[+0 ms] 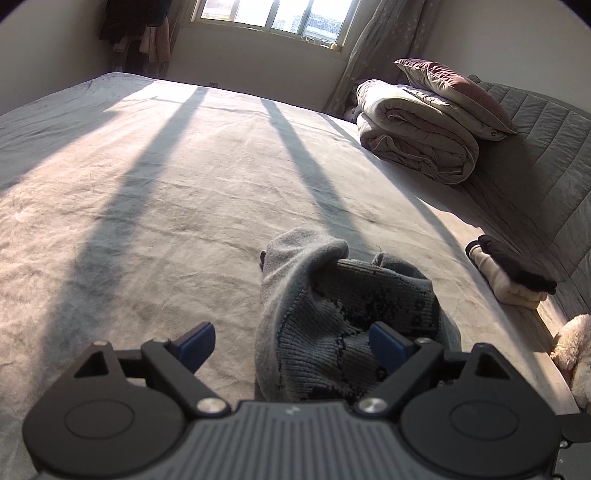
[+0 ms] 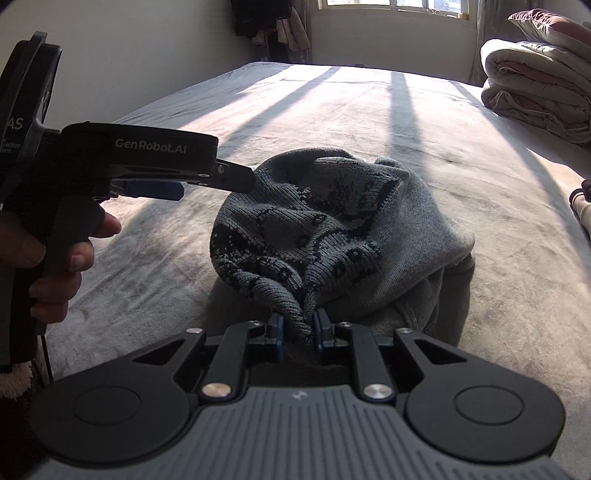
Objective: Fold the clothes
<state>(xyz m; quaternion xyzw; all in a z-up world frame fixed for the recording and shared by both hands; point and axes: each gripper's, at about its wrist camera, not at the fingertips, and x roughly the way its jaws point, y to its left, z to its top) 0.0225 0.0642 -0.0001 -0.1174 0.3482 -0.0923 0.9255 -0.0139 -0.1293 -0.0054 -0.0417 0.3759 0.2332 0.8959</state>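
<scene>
1. Right gripper point(image 2: 298, 330) sat at 6 o'clock in its own view, blue pads pinched on a twisted fold of the grey knitted sweater point(image 2: 332, 236); cloth ran up from between the pads to the bunched heap.
2. Left gripper point(image 1: 291, 341) had jaws spread wide, nothing clamped. In its own view the right-side pad point(image 1: 388, 345) overlapped the sweater's point(image 1: 332, 314) near edge; contact could not be judged. The left-side pad point(image 1: 197, 341) stood over bare sheet.
3. From the right wrist view, the left gripper point(image 2: 207, 184) came in from 9 o'clock, held by a hand point(image 2: 55, 251), its upper finger tip at the sweater's left edge.
4. Sweater lay crumpled in a mound on the bed sheet point(image 1: 147, 206), dark patterned knit inside showing, just beyond both grippers.
5. At 3 o'clock in the left wrist view, a small stack of folded clothes point(image 1: 509, 273), dark piece over cream, lay near the bed's edge.
6. Farther, at 1 o'clock, a rolled quilt point(image 1: 417, 136) carried a pillow point(image 1: 454, 92).
7. Farthest, at 12 o'clock, a window point(image 1: 273, 14); striped shadows crossed the sheet.
</scene>
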